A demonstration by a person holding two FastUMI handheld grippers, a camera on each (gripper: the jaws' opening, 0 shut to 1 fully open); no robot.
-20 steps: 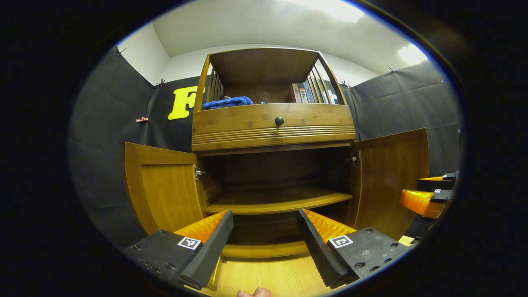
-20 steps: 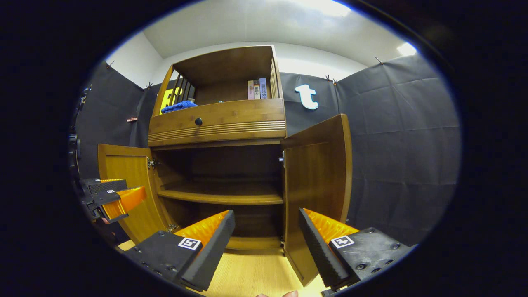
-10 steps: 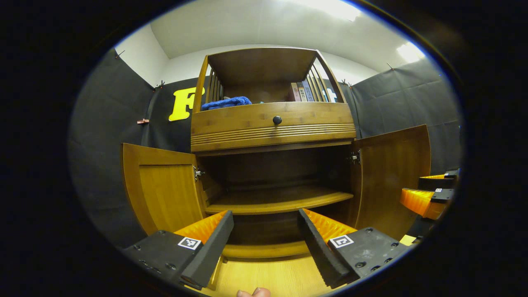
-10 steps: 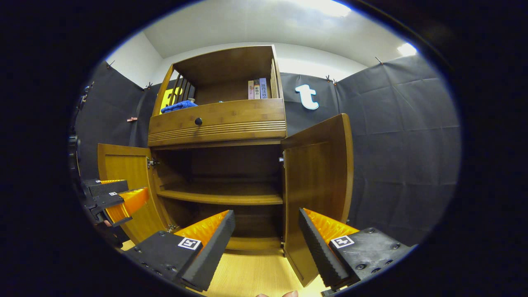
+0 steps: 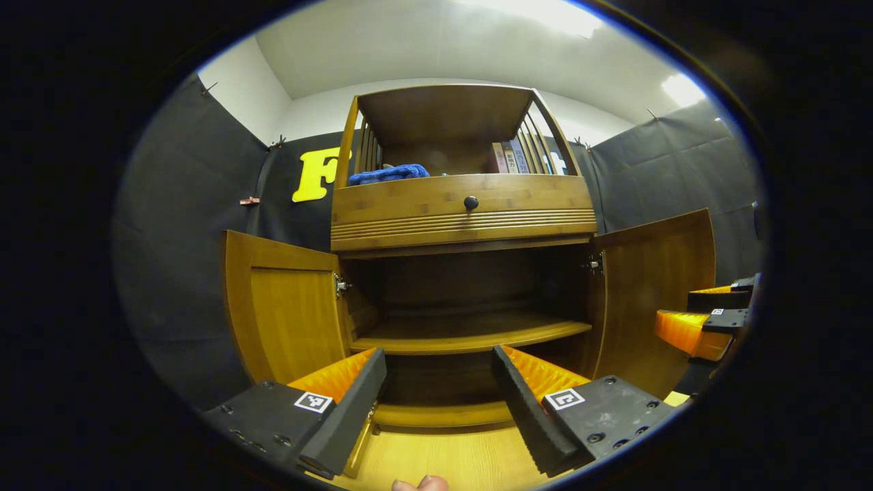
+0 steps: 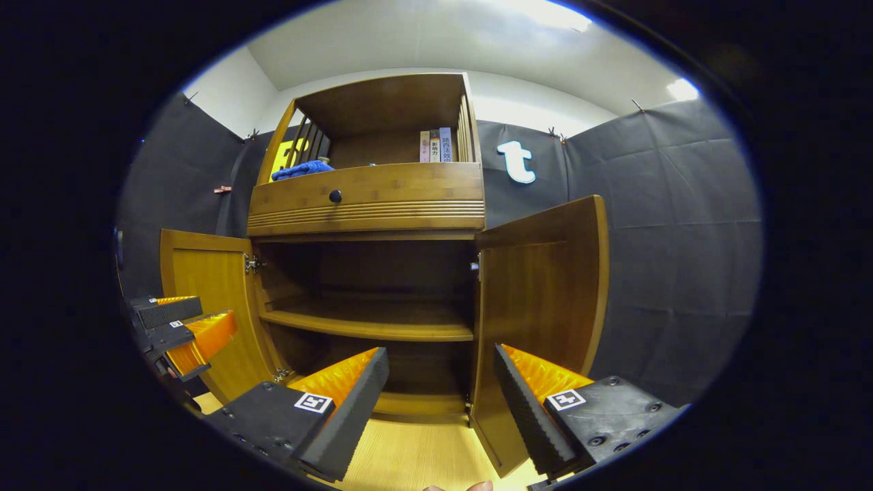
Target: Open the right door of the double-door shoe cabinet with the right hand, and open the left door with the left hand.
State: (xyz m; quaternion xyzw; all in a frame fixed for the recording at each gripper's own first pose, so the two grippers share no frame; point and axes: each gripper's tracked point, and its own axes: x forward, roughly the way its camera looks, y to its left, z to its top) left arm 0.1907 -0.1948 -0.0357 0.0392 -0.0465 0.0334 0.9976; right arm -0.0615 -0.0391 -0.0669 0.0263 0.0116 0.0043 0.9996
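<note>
Apparently done — shoe cabinet has its left door and right door swung wide, left tongs and right tongs agape, empty — nothing left.

The shoe cabinet stands on a wooden floor, its inner shelf bare.

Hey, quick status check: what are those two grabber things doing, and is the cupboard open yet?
Left gripper open, holding nothing. Right gripper open, holding nothing. Wooden left door and wooden right door both swung open. Nothing in the way.
</note>
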